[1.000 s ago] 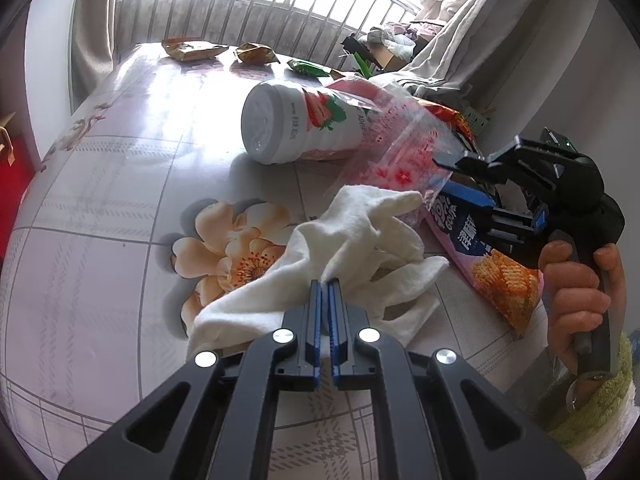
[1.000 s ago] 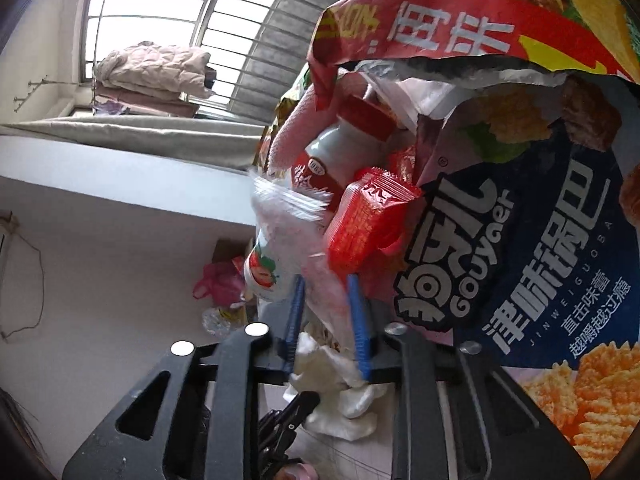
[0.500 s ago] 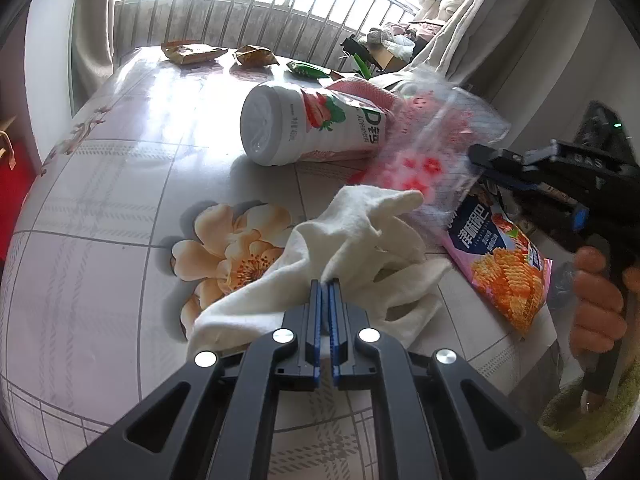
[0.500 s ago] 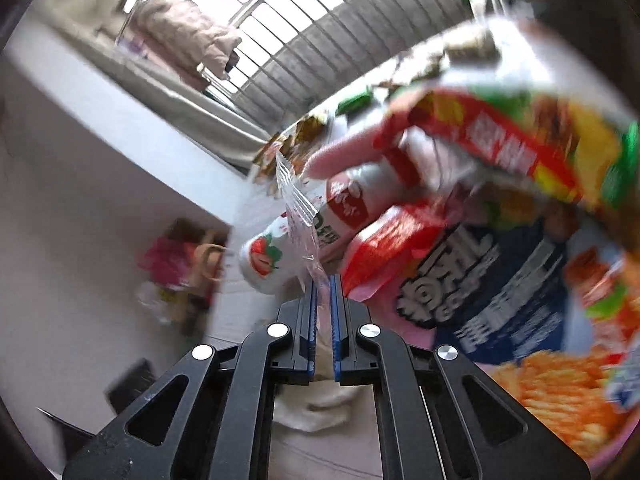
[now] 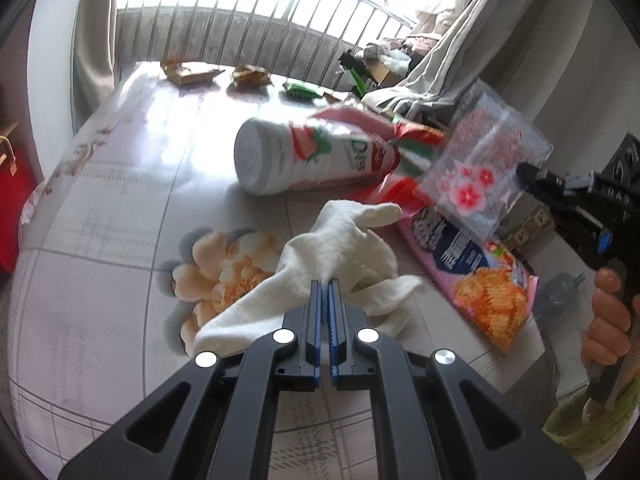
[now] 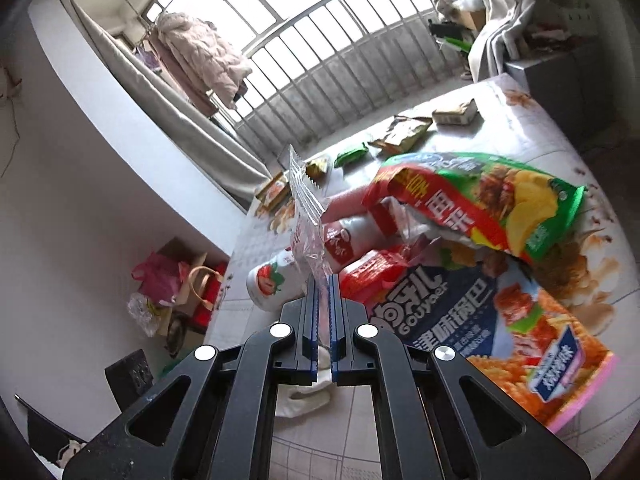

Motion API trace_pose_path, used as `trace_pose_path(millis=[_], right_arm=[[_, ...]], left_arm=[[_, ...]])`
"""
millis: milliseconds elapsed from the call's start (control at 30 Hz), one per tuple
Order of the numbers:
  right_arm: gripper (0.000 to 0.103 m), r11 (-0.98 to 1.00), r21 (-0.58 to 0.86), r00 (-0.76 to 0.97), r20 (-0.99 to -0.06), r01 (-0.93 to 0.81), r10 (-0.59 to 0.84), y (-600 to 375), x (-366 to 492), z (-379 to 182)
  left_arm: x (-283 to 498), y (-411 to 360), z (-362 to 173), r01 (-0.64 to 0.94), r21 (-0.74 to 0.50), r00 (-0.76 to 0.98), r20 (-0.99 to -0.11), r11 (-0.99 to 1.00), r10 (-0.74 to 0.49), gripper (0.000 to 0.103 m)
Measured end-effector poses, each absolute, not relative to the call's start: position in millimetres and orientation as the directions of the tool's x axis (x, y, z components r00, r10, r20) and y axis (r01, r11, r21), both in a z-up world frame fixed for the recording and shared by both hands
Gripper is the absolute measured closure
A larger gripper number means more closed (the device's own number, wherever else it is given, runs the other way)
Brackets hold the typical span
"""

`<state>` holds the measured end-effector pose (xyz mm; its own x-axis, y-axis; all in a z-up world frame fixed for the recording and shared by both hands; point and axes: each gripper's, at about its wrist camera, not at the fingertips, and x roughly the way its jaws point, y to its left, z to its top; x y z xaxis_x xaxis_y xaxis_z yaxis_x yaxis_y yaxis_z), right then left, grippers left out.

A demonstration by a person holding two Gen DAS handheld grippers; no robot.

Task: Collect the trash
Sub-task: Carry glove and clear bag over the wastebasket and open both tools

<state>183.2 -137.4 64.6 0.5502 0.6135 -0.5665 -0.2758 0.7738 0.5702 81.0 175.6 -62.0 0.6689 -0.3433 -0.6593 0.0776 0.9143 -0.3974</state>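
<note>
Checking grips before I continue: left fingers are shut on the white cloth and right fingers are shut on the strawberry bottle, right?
Not quite. The right gripper is shut on the clear flowered wrapper, not the strawberry bottle, which lies on the table; both wrist views show it. The left gripper does pinch the white cloth.

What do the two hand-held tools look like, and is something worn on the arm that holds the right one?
Both tools, the left tool and the right tool, have black frames with triangular cut-outs, round silver bolt heads and blue-edged finger pads. From the left view, the right tool's black handle is held in a bare hand, and a fuzzy yellow-green cuff shows below it. No cables show.
</note>
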Motion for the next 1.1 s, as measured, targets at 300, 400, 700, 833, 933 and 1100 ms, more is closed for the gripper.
trace_pose_path(millis=[300,400,700,833,933,1100], right_arm=[[0.1,0.737,0.608,0.587,-0.494,-0.294,0.641,-167.8,164.2,78.7],[0.1,0.73,0.619,0.617,-0.463,-0.288,0.636,-188.2,155.4,85.2],[0.1,0.743,0.652,0.775,-0.39,-0.15,0.498,-294.8,113.0,97.2],[0.1,0.758,0.652,0.85,-0.389,-0.02,0.356,-352.9,85.7,92.6],[0.1,0.756,0.644,0.882,-0.418,0.12,0.216,-397.6,63.7,80.0],[0.1,0.704,0.614,0.859,-0.512,0.357,0.012,-461.3,37.6,42.2]], left_arm=[[78.4,154.6,-13.2,0.161,-0.41,0.703,-0.591,0.898,-0.396,0.101],[79.5,136.2,5.1,0.216,-0.407,0.704,-0.565,0.888,-0.43,0.101],[101.4,31.1,52.9,0.455,-0.405,0.605,-0.512,0.793,-0.609,0.101],[116.1,-40.5,67.5,0.57,-0.391,0.522,-0.507,0.723,-0.686,0.1],[128.4,-93.5,67.4,0.62,-0.418,0.437,-0.519,0.664,-0.735,0.1],[148.0,-210.5,42.5,0.672,-0.448,0.267,-0.596,0.589,-0.758,0.1]])
